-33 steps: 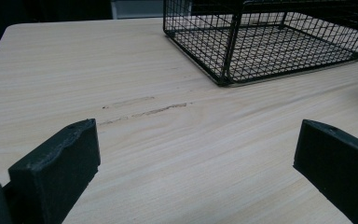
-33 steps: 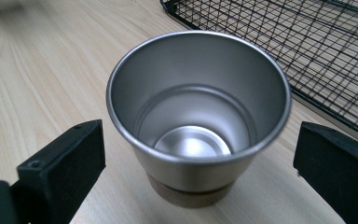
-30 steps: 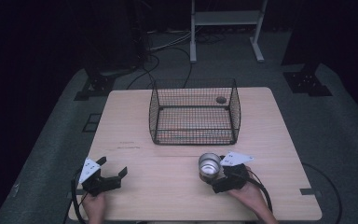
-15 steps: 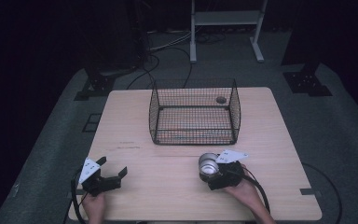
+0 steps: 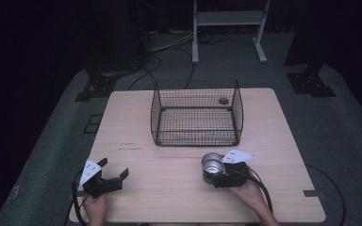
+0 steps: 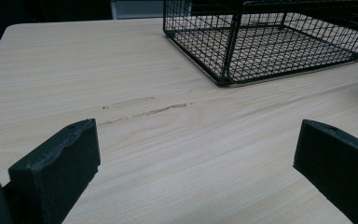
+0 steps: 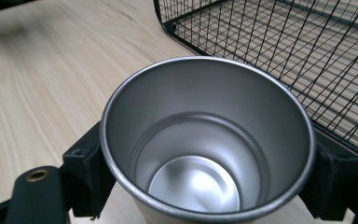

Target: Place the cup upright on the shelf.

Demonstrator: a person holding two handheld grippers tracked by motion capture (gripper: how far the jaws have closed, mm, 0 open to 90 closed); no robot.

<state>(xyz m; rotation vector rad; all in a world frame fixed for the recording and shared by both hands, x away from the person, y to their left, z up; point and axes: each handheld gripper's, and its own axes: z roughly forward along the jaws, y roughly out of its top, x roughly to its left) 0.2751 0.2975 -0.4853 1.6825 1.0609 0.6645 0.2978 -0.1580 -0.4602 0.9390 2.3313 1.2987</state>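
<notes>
Two grippers at the near edge of our table (image 5: 136,117), well apart. Our right gripper (image 5: 215,170) has its jaws clamped on a metal cup (image 5: 212,163), one jaw pressed to each side of the wall just under the rim. In the right gripper view the cup (image 7: 207,144) stands upright, mouth open to the camera, inside bare and shiny, nothing in it. From the high view the cup sits near the front right of the table, just in front of the wire basket (image 5: 196,113), near its front right corner but not touching it; we cannot tell whether its base rests on the wood or hangs just above it.

Our left gripper (image 5: 114,170) sits at the front left corner of the table, jaws spread wide with nothing between them. The left gripper view shows bare wood between the jaws, a faint dark scuff mark (image 6: 144,108) ahead, and the basket (image 6: 270,42) beyond to the right.

Basket is black mesh, open-topped, standing at the middle of the table. A small dark round thing (image 5: 223,100) lies at its far right corner; too small for us to tell what it is.
</notes>
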